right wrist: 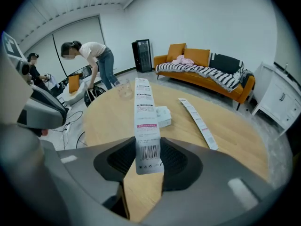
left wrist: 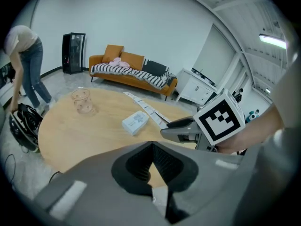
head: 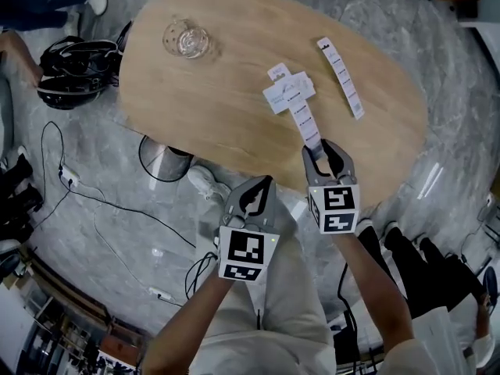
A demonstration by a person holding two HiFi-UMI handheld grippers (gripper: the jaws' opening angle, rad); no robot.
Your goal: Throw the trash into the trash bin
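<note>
A long white paper strip (head: 305,116) runs from the oval wooden table (head: 195,108) to my right gripper (head: 324,148), which is shut on its near end. In the right gripper view the strip (right wrist: 143,107) rises from between the pads of that gripper (right wrist: 149,154). A second strip (head: 341,76) lies flat to the right, and a small white packet (head: 285,92) sits by the held strip. My left gripper (head: 262,186) hangs at the table's near edge, shut with nothing in it; its tips (left wrist: 151,149) meet. A round black-rimmed container (head: 160,158) stands on the floor by the table.
A clear glass cup (head: 187,39) stands at the table's far left. Black bags (head: 74,65) and cables (head: 101,209) lie on the floor to the left, where a person (right wrist: 89,60) bends over. An orange sofa (right wrist: 202,65) lines the back wall.
</note>
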